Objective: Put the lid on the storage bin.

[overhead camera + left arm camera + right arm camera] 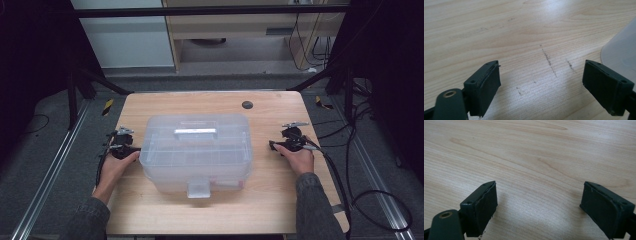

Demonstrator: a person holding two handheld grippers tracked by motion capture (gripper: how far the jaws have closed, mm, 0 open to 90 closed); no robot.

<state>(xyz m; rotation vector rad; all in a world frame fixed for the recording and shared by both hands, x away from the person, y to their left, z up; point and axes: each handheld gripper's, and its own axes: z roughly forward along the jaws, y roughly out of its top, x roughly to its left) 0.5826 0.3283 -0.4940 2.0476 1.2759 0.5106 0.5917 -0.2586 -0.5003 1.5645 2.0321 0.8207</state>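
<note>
Looking down from the high view, we've got one light wooden table (280, 200) with pale grain, plus a small dark round spot (247, 105) near its far edge. Sitting pretty much dead centre on it is one big translucent plastic storage box (196, 150), lid on, rounded corners, frosted so you can faintly make out a grid of compartments through the top. There's one flat white handle (195, 132) lying across the lid and one latch tab (198, 189) on the near side facing us. Can't really tell what's inside, too cloudy.

Then two hands, one each side of the box. The left hand (116, 167) is just beside the box's left end, holding the left gripper (121, 142); the right hand (300, 159) is further off from the box's right end with the right gripper (287, 140). Both grey sleeves come in from the bottom.

In the left gripper view we see the left one's two black jaws spread wide with nothing between them, just scuffed tabletop with a few dark pencil-ish marks (549, 62), and a frosted corner of the box at the right edge. Right gripper view is the same deal: two jaws wide apart, bare wood between, holding nothing
</note>
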